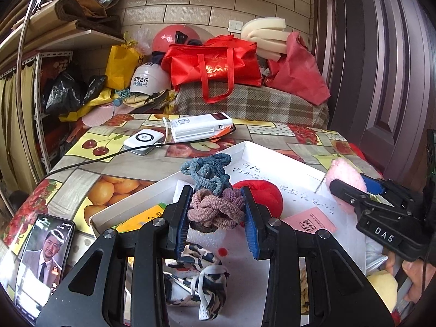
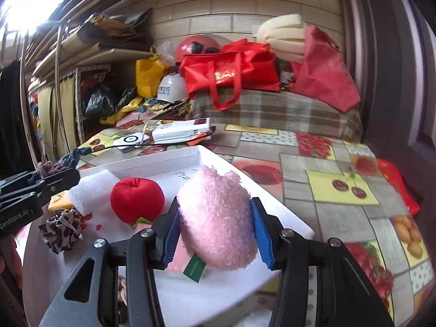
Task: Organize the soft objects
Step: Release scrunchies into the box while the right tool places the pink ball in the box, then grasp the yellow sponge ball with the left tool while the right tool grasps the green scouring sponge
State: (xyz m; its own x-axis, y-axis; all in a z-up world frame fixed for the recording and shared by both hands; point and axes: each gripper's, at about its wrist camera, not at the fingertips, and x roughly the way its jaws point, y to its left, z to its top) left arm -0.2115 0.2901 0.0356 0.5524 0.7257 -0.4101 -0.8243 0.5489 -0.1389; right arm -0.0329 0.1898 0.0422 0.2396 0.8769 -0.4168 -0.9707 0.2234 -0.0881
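Note:
My left gripper point(image 1: 216, 212) is shut on a bundle of knitted hair ties point(image 1: 214, 204), mauve, purple and blue-grey, held above the white box point(image 1: 272, 155). My right gripper point(image 2: 215, 226) is shut on a fluffy pink plush toy point(image 2: 216, 218) with a green tag, over the box's near right part. The right gripper point(image 1: 351, 190) with the pink plush point(image 1: 344, 175) shows at the right of the left wrist view. In the box lie a red plush apple point(image 2: 136, 200), a leopard-print scrunchie point(image 2: 61, 230), a cow-print scrunchie point(image 1: 199, 280) and a white foam piece point(image 2: 91, 190).
The box point(image 2: 207, 154) sits on a fruit-print tablecloth point(image 2: 340, 179). A phone point(image 1: 43, 264) lies at the near left. A white power bank point(image 1: 201, 126) and a small charger point(image 1: 143, 140) with a black cable lie behind the box. Red bags point(image 1: 215, 65) and helmets pile up at the back.

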